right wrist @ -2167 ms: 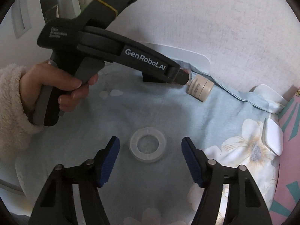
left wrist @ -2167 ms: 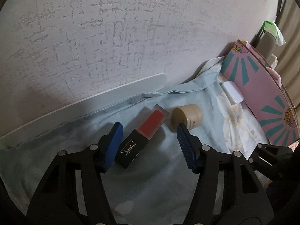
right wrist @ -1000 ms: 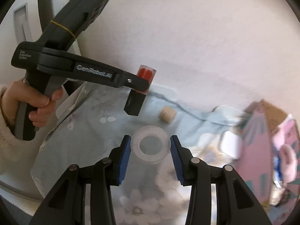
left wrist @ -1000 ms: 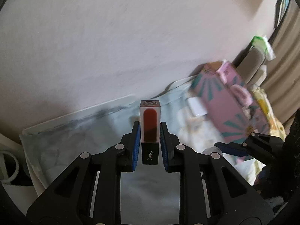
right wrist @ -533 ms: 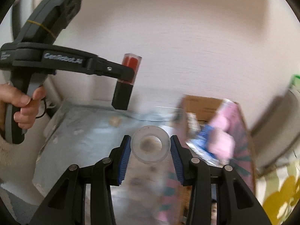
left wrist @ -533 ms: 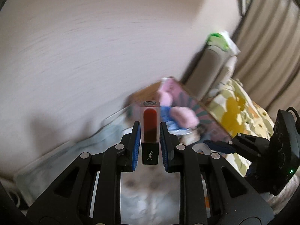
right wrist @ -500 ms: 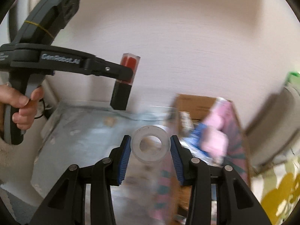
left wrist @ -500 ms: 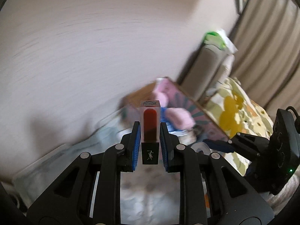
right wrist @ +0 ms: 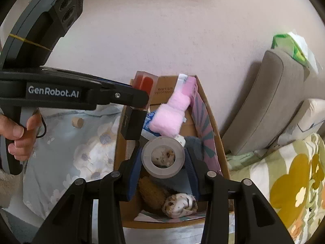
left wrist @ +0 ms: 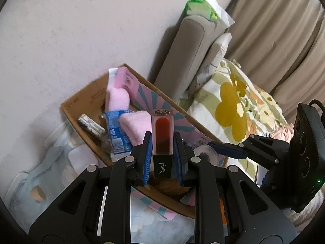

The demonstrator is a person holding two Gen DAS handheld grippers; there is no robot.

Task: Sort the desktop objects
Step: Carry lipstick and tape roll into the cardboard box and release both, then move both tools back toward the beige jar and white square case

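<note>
We clamp the left gripper (left wrist: 162, 158) on the square black-based red lipstick tube (left wrist: 163, 140) and the right gripper (right wrist: 163, 162) on the translucent tape ring (right wrist: 163, 158), both poised over the open cardboard box (right wrist: 211, 134), probably for dropping in.

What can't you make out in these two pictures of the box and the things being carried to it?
- Cardboard box floor, right wrist view: hidden under the tape roll and right gripper.
- Print on the blue packet, left wrist view: too small and blurred.
- Lipstick base, left wrist view: covered by the left gripper.
- Person's hand, right wrist view: cut off by the picture edge.
</note>
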